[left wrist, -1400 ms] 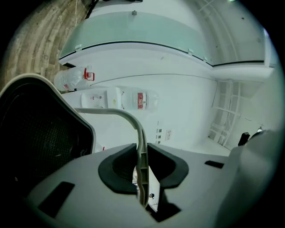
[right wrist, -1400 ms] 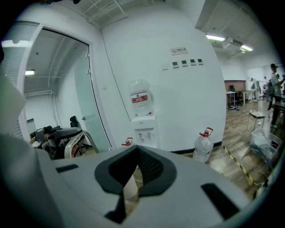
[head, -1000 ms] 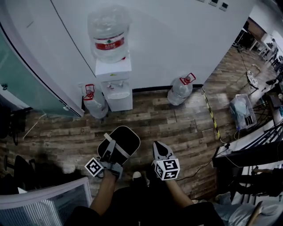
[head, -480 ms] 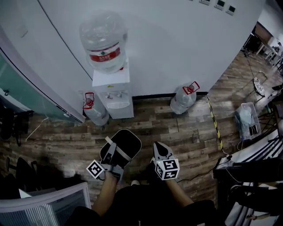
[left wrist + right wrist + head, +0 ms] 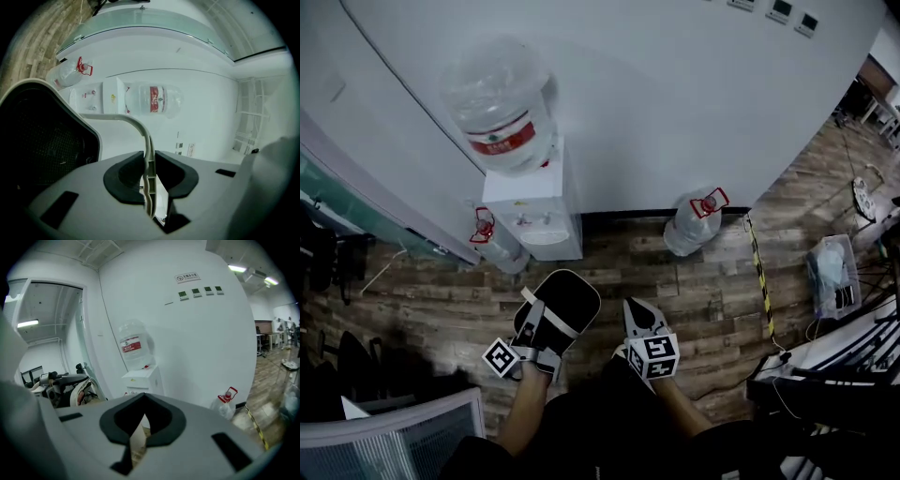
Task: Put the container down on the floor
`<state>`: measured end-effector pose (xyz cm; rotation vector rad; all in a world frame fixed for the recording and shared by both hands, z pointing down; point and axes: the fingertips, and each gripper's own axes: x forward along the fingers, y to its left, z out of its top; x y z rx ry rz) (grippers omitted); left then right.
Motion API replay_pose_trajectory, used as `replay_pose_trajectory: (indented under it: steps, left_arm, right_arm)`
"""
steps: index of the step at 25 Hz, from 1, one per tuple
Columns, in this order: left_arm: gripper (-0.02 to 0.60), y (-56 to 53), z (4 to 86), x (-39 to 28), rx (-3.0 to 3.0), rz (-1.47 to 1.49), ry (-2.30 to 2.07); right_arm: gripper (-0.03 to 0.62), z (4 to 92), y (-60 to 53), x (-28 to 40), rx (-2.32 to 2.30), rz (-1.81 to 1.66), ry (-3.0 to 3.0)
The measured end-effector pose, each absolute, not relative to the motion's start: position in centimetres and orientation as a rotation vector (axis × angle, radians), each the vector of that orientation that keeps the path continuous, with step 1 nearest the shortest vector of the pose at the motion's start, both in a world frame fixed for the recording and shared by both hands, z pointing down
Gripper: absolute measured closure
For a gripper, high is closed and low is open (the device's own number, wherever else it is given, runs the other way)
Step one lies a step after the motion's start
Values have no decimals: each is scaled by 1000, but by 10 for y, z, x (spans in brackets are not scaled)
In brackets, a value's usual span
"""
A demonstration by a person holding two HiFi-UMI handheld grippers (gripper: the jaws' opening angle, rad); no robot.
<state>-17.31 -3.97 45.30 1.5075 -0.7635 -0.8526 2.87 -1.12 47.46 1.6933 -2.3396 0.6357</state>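
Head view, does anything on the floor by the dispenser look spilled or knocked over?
Nothing stands out. The left jug and right jug sit beside the dispenser with their red caps on, and the floor shows no puddle. Their slight lean may just be the wide lens.

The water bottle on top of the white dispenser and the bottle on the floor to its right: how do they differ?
The dispenser bottle sits upside down, neck in the dispenser; the floor bottle stands neck up. The dispenser bottle has a red label; the floor bottle shows only a red handle on top. Both are clear plastic.
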Motion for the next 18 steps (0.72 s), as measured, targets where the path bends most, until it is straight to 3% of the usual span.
replay_pose_trajectory:
  steps: [18]
  left_arm:
    - [505,-113,459,-69,1523,-785,-721]
  right_arm:
    - [585,486,-55,119,1747,672,-2284]
